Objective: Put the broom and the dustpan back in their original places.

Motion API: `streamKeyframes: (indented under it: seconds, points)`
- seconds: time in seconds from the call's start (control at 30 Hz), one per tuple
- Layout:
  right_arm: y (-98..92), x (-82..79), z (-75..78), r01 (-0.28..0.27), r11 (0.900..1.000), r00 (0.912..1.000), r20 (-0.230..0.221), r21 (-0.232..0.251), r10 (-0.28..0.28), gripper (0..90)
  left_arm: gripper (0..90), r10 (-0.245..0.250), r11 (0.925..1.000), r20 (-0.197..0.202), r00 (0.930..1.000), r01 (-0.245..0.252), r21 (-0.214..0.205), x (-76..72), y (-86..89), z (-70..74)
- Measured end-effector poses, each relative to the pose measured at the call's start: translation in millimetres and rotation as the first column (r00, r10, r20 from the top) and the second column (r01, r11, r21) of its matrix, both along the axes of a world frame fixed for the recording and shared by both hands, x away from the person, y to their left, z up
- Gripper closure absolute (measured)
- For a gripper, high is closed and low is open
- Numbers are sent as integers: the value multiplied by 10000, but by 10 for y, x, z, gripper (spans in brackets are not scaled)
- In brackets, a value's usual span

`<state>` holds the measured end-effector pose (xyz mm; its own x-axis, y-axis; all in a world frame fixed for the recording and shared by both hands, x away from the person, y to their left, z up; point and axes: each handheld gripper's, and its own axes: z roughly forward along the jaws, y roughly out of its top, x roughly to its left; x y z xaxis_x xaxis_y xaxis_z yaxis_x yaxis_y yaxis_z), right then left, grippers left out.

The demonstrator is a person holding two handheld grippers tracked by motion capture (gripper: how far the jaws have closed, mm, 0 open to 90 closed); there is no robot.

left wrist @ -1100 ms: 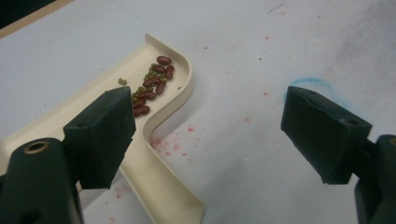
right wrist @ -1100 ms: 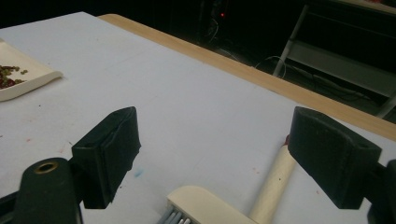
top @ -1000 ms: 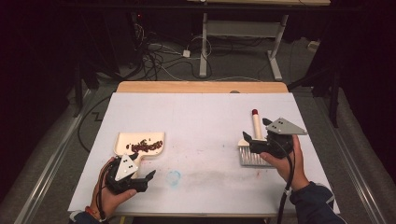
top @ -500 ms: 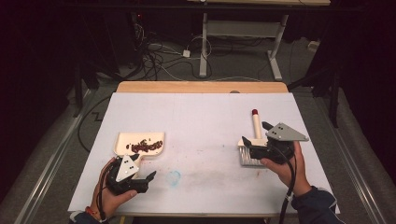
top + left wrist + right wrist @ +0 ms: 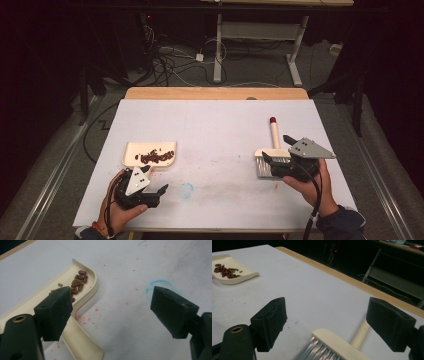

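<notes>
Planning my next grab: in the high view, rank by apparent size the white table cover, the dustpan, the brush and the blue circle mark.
1. White table cover
2. Brush and dustpan: look alike, so unranked
3. Blue circle mark, smallest

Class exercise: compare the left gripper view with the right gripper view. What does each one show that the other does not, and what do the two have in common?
Left gripper view alone: a faint blue ring mark drawn on the white table, and red specks scattered near the dustpan's handle.

Right gripper view alone: the brush with its bristles and pale handle, the table's wooden edge, and a metal frame on the dark floor beyond.

Both share: the cream dustpan holding red and green beans, the white table, and an open gripper's black jaws.
</notes>
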<state>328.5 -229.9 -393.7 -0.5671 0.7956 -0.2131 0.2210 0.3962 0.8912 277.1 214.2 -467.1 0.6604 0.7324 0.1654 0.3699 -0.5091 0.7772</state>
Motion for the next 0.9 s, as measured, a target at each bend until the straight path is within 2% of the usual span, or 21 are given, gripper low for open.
streamKeyframes:
  seconds: [0.37,0.4,0.73,0.9]
  points:
    - [-45,-109,-68,-424,9991,9991,-99,-46,424,169,175,-129,9998,53,9999,129,159,-11,-29,-7]
    - [-49,-115,-73,-451,9990,9990,-78,-45,450,169,175,-196,9995,182,9996,192,231,-5,-30,-5]
    - [-111,-158,-151,-545,9983,9985,-26,-223,544,166,175,-231,9991,191,9996,224,360,-5,-47,-15]
    - [-135,-185,-197,-802,9967,9967,130,-113,804,168,175,-267,9982,254,9993,253,540,-10,-60,-24]
